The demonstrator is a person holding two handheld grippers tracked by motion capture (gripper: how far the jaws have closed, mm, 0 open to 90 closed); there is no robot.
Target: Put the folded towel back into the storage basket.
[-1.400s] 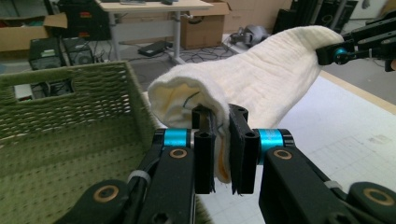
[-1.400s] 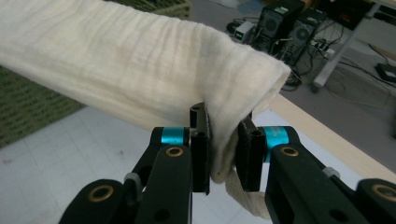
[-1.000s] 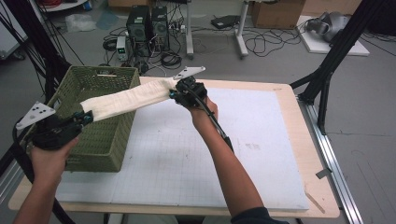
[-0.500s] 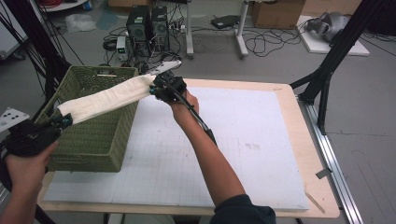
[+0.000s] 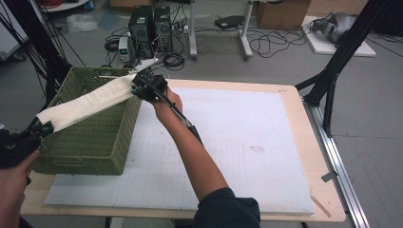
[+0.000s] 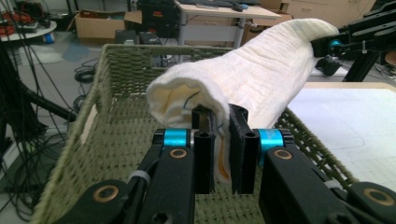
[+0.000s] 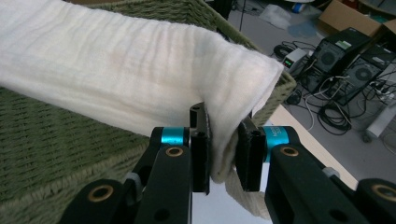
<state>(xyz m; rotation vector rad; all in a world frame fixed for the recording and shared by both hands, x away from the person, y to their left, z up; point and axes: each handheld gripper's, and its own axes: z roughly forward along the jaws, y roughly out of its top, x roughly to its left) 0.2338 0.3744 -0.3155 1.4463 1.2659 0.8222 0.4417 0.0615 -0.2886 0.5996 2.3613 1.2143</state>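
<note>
Spanning green basket [image 5: 90, 137], cream crinkled towel [image 5: 85, 102], folded long; left gripper [image 6: 222, 149], right gripper [image 7: 224, 149] pinching ends.

Overhead view — two close gripper views

I see the folded white cloth [image 5: 88, 102] stretched in the air over the green wicker basket [image 5: 90, 142], pinched at its near end by my left gripper [image 5: 43, 128] and at its far end by my right gripper [image 5: 138, 88]. The basket sits on the white mat [image 5: 247, 142] (left side of the wooden table [image 5: 311, 142]), and the cloth slopes upward toward the far rim.
</note>
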